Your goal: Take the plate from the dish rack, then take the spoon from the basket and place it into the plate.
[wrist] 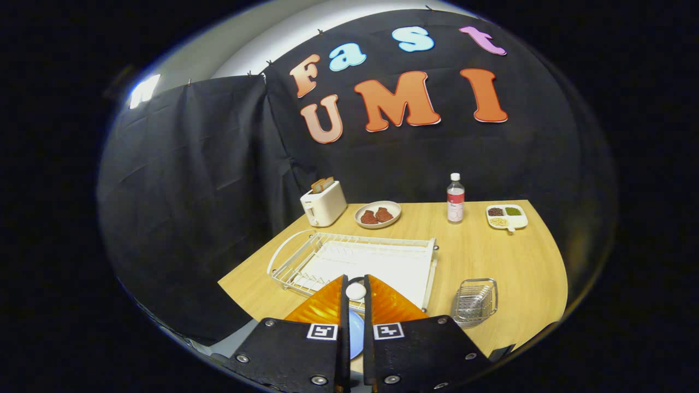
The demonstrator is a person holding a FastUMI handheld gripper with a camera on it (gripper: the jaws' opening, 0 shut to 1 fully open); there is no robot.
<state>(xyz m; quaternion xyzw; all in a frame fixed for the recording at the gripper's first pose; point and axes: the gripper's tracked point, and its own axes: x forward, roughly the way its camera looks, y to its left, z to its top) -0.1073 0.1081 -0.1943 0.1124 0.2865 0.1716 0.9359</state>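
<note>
My gripper (355, 279) is shut on a white spoon (355, 291), whose rounded end pokes up between the two fingertips. Below the fingers, through the narrow gap between them, shows a strip of a light blue plate (355, 332) lying on the table near its front edge; most of it is hidden by the fingers. Just beyond the fingertips stands the white wire dish rack (306, 256) with nothing standing in it. The small wire basket (475, 301) sits to the right of the rack and of the fingers, with nothing visible in it.
At the back of the wooden table (491, 256) stand a cream toaster (323, 203) with bread in it, a dish with two brown pieces (378, 214), a bottle (455, 198) and a white divided tray of grains (507, 216). Black cloth walls stand behind and to the left.
</note>
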